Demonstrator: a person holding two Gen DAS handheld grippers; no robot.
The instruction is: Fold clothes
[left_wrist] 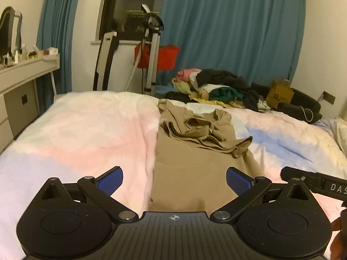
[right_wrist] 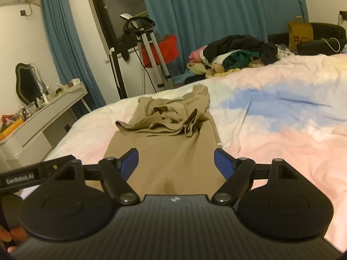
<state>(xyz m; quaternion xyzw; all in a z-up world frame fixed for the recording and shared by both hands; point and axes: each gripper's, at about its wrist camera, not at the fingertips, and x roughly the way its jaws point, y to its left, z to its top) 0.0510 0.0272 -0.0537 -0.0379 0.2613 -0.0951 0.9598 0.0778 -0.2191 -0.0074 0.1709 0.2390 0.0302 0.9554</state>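
- Blue curtains (left_wrist: 227, 32) hang behind a bed (left_wrist: 82, 130) with a pastel pink, white and blue cover; a dark window shows between the curtains.
- Left gripper (left_wrist: 174, 181): its jaws stand wide apart, blue pads facing each other, with nothing clamped. The near end of the tan garment (left_wrist: 190, 151) lies on the cover below the gap; whether the fingertips brush the cloth is hard to tell from this angle.
- Right gripper (right_wrist: 175, 162): its jaws are also well apart, a little less spread than the left, and empty. The same tan cloth (right_wrist: 169, 147) fills the space beneath them.
- Each gripper shows at the edge of the other's view. The bar seen from the left wrist reads "DAS", cut off by the frame; the bar seen from the right wrist reads "GenRobot.AI".
- A brown paper bag (right_wrist: 300, 35) by the far wall has a dark printed mark that cannot be read.
- The tan garment's long axis runs away from the grippers toward the far edge of the bed. Its near part lies flat and smooth; its far part is bunched in loose folds.
- A heap of mixed clothes (left_wrist: 216, 86) sits beyond the bed, well apart from the tan garment.
- A white dresser (right_wrist: 43, 117) with small items stands along the left wall.
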